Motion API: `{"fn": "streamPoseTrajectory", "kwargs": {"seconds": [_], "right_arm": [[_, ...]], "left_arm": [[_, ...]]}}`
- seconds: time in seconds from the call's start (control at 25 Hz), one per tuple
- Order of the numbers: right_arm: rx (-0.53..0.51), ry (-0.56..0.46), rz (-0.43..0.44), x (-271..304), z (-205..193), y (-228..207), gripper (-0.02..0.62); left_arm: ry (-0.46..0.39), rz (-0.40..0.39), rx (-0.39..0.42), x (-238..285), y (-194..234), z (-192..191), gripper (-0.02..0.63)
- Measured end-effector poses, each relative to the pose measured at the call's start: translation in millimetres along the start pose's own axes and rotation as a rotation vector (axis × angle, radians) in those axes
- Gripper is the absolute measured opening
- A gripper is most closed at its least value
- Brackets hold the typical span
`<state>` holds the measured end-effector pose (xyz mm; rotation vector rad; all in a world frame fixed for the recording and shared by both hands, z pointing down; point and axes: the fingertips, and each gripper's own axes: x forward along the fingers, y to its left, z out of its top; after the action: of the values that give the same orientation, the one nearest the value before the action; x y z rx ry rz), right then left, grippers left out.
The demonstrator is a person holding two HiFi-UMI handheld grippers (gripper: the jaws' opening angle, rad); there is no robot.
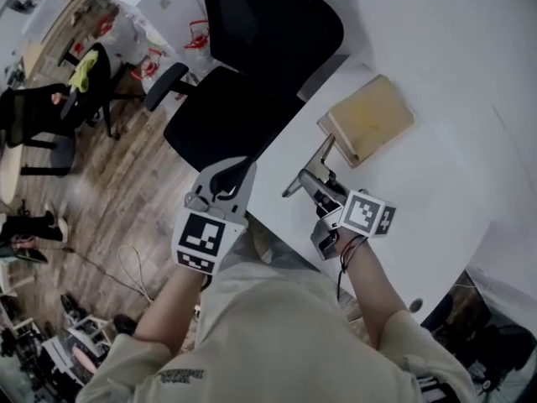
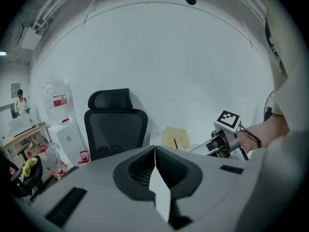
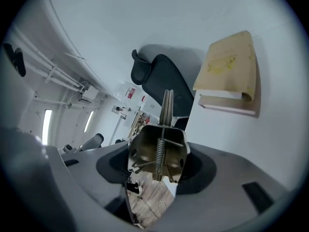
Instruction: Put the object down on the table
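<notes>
My right gripper [image 1: 322, 198] is shut on a pair of metal spring tongs [image 1: 309, 173], gripping them at the hinged end with the coil spring [image 3: 158, 151]. Their two arms lie together and point forward over the white table [image 1: 445, 183], toward its left edge. In the right gripper view the tongs [image 3: 161, 139] fill the gap between the jaws and hide the pads. My left gripper [image 1: 221, 185] hangs off the table's left edge, above the chair seat, shut with nothing in it [image 2: 154, 153]. From the left gripper view the right gripper [image 2: 219, 141] shows at the right.
A tan book [image 1: 367, 118] lies on the table ahead of the tongs, also seen in the right gripper view [image 3: 231, 76]. A black office chair [image 1: 252, 65] stands against the table's left edge. Wooden floor with cables, chairs and boxes lies to the left.
</notes>
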<state>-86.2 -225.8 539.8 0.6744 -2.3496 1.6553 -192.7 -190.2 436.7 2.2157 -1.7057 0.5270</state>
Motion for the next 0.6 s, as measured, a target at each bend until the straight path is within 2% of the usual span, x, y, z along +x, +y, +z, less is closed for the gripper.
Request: {"fn": "streamPoseTrajectory", "kwargs": {"seconds": [0.24, 0.6], "right_arm": [[0.064, 0.01, -0.056, 34.3, -18.0, -28.7, 0.242], [0.195, -0.038, -0.152, 84.7, -32.0, -58.3, 0.242]], "left_arm": [[0.042, -0.08, 0.007, 22.9, 15.6, -26.1, 0.023], [0.103, -0.223, 0.015, 56.7, 43.5, -50.7, 0.023]]}}
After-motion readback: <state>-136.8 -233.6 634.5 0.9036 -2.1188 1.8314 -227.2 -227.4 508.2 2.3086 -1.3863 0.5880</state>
